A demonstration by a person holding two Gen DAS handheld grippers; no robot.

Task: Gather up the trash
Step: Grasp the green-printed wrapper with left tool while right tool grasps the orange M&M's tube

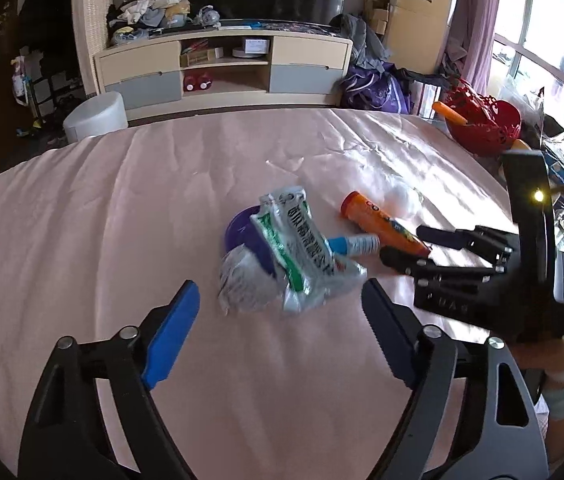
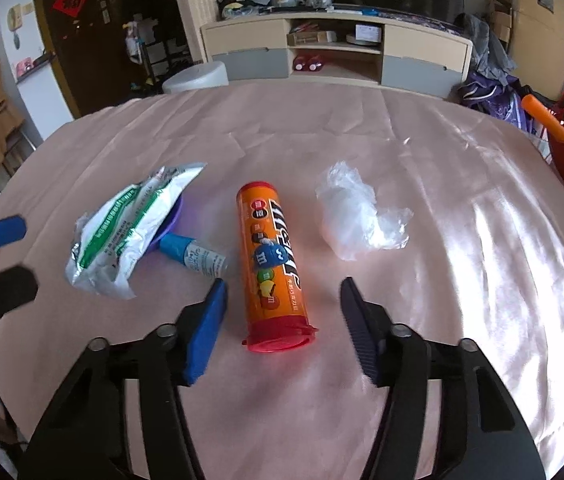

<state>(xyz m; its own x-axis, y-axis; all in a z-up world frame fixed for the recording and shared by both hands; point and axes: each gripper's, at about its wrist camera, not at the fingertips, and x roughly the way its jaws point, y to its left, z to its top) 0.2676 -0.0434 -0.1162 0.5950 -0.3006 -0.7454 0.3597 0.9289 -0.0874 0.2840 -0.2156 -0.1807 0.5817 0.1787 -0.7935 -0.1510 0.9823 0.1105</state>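
An orange M&M's tube (image 2: 272,260) with a red cap lies on the pink tablecloth (image 2: 282,128), between the open fingers of my right gripper (image 2: 284,286). Left of it lie a small blue-capped bottle (image 2: 196,258), a crumpled green-and-white foil bag (image 2: 122,232) and a purple dish (image 2: 172,220) under the bag. A crumpled clear plastic wrap (image 2: 356,216) lies to the right. My left gripper (image 1: 280,294) is open, just short of the foil bag (image 1: 302,248). The tube (image 1: 386,226), the bottle (image 1: 356,245) and my right gripper (image 1: 406,246) show there too.
A red basket (image 1: 482,124) with an orange object stands at the table's far right edge. Beyond the table are a TV cabinet (image 1: 222,68), a white stool (image 1: 96,116), piled clothes and bags, and a window on the right.
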